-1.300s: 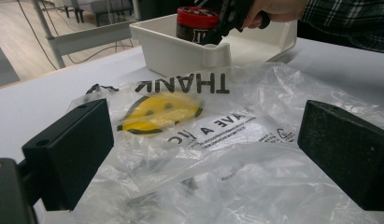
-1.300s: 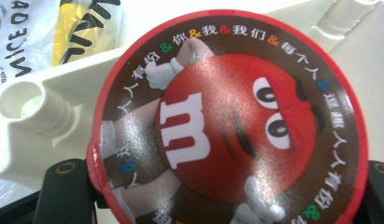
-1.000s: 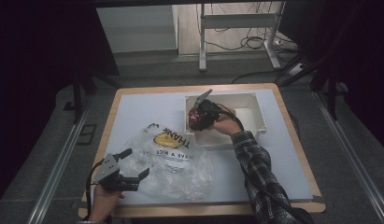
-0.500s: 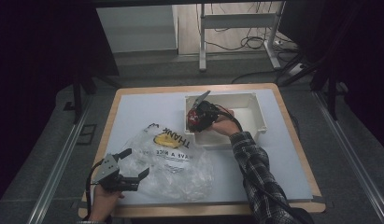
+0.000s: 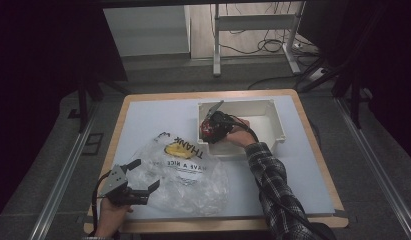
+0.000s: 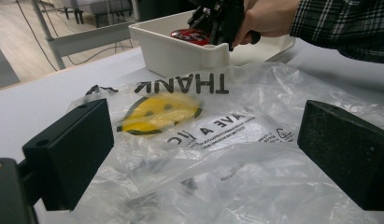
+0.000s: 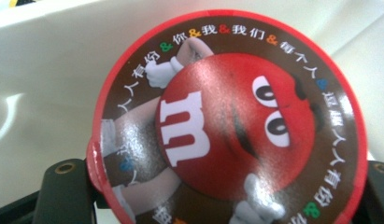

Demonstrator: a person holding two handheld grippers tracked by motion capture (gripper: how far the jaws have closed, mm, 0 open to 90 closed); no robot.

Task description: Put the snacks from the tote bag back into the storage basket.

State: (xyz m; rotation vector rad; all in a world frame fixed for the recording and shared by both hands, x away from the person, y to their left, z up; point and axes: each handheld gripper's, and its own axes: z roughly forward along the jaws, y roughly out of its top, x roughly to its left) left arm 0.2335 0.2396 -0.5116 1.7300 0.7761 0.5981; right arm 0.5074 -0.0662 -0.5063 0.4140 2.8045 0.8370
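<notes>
A round red M&M's tub point(image 7: 231, 121) with a printed lid sits between the jaws of my right gripper point(image 7: 227, 196), which is shut on it. This gripper point(image 5: 213, 125) holds the tub point(image 5: 208, 131) inside the left end of a white bin point(image 5: 273, 107). A crumpled clear plastic bag point(image 5: 188, 170) with a yellow smiley and "THANK" print lies on the table's near left. My left gripper point(image 5: 145, 173) rests at the bag's left edge, open. In the left gripper view the bag point(image 6: 203, 140) spreads between and beyond its wide-apart jaws, with the bin point(image 6: 175, 51) behind.
The table is a pale blue board with a wooden rim point(image 5: 313, 130). Bare surface lies right of the bin and along the far left. Metal rails point(image 5: 63, 170) run along both sides of the table, and cables lie on the floor behind.
My right gripper, with the tub in it, has shifted slightly toward the bin's near left corner. The left gripper and the bag have stayed put.
</notes>
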